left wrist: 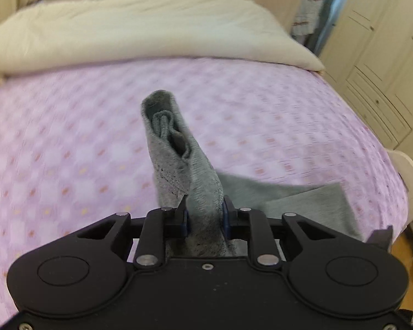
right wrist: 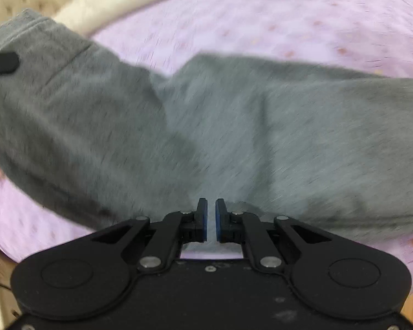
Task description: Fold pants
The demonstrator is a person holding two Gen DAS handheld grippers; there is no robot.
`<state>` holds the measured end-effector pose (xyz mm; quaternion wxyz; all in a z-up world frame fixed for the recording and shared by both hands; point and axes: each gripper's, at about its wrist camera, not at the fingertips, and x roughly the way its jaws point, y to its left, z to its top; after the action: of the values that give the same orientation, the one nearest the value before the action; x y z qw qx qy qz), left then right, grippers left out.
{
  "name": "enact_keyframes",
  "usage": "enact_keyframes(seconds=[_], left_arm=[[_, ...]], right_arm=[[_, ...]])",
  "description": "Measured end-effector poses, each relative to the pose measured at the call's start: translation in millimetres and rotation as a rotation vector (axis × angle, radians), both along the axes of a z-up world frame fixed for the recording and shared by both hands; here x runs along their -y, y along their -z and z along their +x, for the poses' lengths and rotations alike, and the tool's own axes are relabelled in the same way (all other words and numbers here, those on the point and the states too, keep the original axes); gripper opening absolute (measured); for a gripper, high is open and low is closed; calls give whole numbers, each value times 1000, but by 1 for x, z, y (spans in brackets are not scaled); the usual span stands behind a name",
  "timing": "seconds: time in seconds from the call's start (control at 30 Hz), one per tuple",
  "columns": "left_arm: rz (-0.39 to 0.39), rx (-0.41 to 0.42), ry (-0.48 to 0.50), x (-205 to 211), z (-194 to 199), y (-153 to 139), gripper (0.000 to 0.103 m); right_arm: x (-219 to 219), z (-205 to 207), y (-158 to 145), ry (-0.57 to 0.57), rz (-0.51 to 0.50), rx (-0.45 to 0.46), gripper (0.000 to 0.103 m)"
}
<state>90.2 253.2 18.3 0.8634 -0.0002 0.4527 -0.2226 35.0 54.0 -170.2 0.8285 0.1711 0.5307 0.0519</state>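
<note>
Grey fleece pants (right wrist: pixel 234 126) stretch crosswise over our pink checked bedspread (left wrist: pixel 68 137), long axis side to side. Our left claw (left wrist: pixel 205 214) is clamped on a lifted bunch; our right claw (right wrist: pixel 211 220), nearly together, holds nothing just before the near edge.

One pair of grey pants (right wrist: pixel 234 126) lies on one bed (left wrist: pixel 68 137). One cream duvet (left wrist: pixel 137 27) is there too, and two claws: left claw (left wrist: pixel 205 214), right claw (right wrist: pixel 211 220).
</note>
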Motion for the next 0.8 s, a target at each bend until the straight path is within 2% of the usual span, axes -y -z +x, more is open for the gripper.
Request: enact_keyframes(seconds=[0.1,0.2,0.27,0.33,0.4,0.5,0.57,0.67,0.73,0.8], left_arm=[[-5,8,52,70,-8,1,28],[-6,-13,107,145,-15,27,28],[-12,-77,147,190,-16,58,33],[-20,-161,190,226,-17,94,34],[9,-228,187,248,-19,116,33],[45,-191,158,243,-30,114,33],[73,-151,114,225,-31,110,37],[165,-123,22,197,-22,116,36],[206,-156,-41,183,-13,130,35],[212,-215,-72,173,-3,148,34]], right_arm=[[48,-2,-7,21,-6,29,8],[105,-11,-9,70,-6,30,9],[131,-19,-6,95,-21,16,11],[163,-22,2,114,-32,-16,11],[186,-27,12,120,-62,-57,11],[206,-32,16,109,-51,-77,9],[216,-35,8,100,-52,-65,15],[230,-34,-5,94,-45,-38,20],[236,-32,-14,102,-46,-3,24],[240,-29,-26,110,-34,33,36]])
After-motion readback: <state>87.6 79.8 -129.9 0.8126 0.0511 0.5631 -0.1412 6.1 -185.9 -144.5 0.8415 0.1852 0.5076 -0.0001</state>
